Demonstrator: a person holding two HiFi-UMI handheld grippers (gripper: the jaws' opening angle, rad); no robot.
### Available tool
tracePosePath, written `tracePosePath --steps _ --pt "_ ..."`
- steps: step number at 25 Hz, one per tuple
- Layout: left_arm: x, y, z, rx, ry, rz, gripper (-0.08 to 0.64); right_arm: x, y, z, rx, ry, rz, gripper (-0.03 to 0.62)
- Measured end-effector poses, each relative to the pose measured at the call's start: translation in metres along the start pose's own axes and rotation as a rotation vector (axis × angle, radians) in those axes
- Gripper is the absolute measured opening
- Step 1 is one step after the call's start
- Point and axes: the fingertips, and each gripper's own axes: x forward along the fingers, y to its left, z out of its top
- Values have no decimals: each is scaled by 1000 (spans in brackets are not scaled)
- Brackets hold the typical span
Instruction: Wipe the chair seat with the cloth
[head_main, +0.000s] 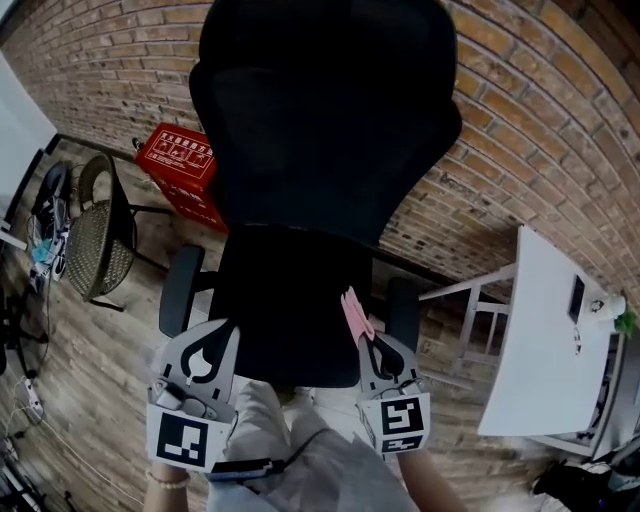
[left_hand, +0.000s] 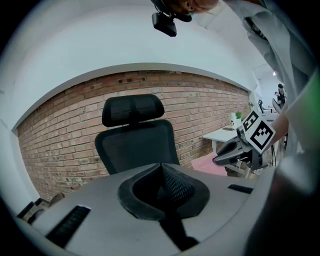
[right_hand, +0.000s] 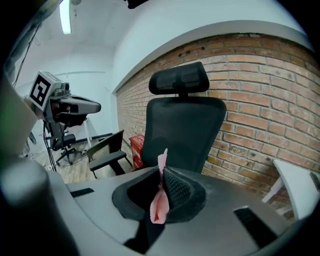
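Note:
A black office chair (head_main: 320, 120) with a high back and headrest stands before me against a brick wall; its seat (head_main: 285, 310) lies just beyond both grippers. My right gripper (head_main: 372, 345) is shut on a pink cloth (head_main: 355, 312), which sticks up from between the jaws near the seat's right edge. In the right gripper view the pink cloth (right_hand: 159, 200) is pinched in the closed jaws, with the chair (right_hand: 185, 130) behind. My left gripper (head_main: 205, 352) is shut with nothing in it, near the seat's left front corner. The left gripper view shows the chair (left_hand: 137, 145) and the right gripper (left_hand: 227, 152).
A red crate (head_main: 180, 170) sits on the floor behind the chair at the left. A wire-mesh chair (head_main: 95, 235) stands further left. A white table (head_main: 555, 340) is at the right. The floor is wooden; the brick wall (head_main: 530, 120) runs behind.

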Motion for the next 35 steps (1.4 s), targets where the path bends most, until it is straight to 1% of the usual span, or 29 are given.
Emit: tracePosePath --steps 4,7,11,19,22,26,29,32,35 --pt "27 12 -25 -23 13 -29 18 36 -8 -18 56 30 -34 50" --pt "47 15 -50 -32 25 -56 18 65 -15 -34 105 43 -75 50" --pt "71 17 -80 -39 36 -82 18 100 -24 -60 126 88 -126 49" --pt "114 22 -127 -54 53 -122 18 158 -50 -93 111 131 -220 49" --pt "133 22 -145 -68 58 -129 18 180 -63 -106 105 126 -251 49" --pt "157 20 -169 -64 66 -155 18 209 -77 -128 105 148 -296 49" --pt "172 19 -183 -52 62 -175 18 228 -91 -145 119 147 -351 49" --pt "182 18 -201 -78 76 -191 18 244 -105 -157 131 146 -417 49" --pt "186 18 -218 -88 84 -206 18 259 -116 -166 115 157 -475 49"
